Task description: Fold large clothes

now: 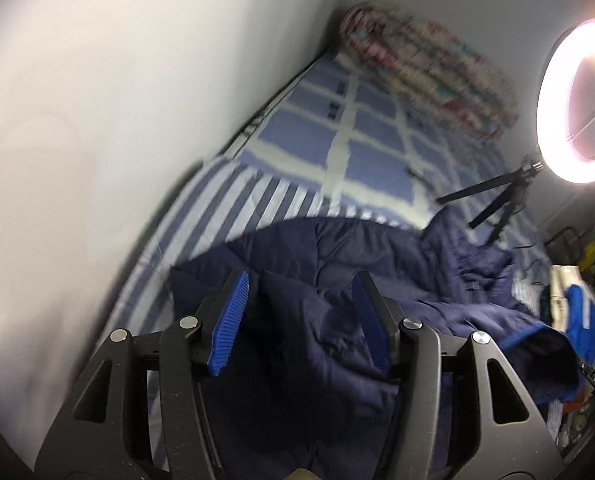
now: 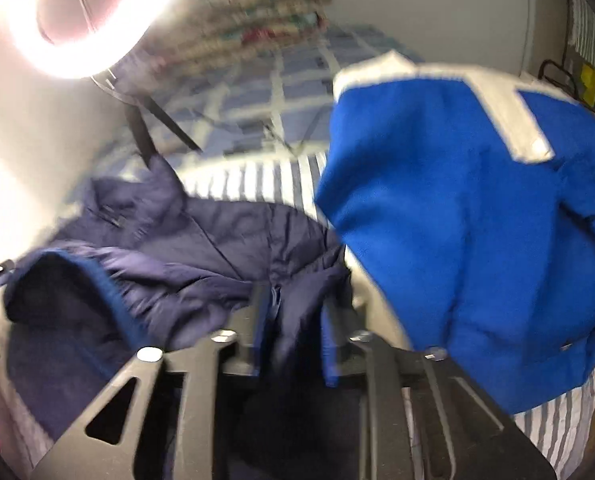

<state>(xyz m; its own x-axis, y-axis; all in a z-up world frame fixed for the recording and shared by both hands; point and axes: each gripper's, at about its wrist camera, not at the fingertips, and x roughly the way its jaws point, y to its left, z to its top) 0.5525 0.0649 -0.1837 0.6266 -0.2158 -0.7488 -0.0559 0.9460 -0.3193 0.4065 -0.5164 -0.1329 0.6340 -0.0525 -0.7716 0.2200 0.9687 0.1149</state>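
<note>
Padding and slick cloth mark the navy quilted jacket [image 1: 337,264], which lies rumpled on the bed [image 1: 361,128] across the lower middle of the left wrist view, spreading toward the lower right. It looks light, soft and puffy, likely to slip and spring back when creased, so a firm pinch on a seam, hem or the blue-trimmed edge would probably hold better than a grab at loose padding.

At the lower left of that frame the left hand-held gripper [image 1: 301,300] stands with its blue ribbed pads parted to a middling gap, jacket cloth bulging up between them but not visibly pinched. Beyond it the bed shows a blue checked and striped cover, a patterned roll of bedding [image 1: 429,68] lies at the top centre, and a ring light [image 1: 569,104] on a small tripod glows at the upper right.

In the right wrist view the ring light fills the upper left, the jacket sits lower left to centre, and the right hand-held gripper [image 2: 293,308] at bottom centre has its jaws narrower, a fold of the jacket running up between them; blur hides whether the pads press on it. A bright blue and white garment [image 2: 457,220] fills the right of the frame, close to the camera.

No brand, label or writing can be read in either view.
</note>
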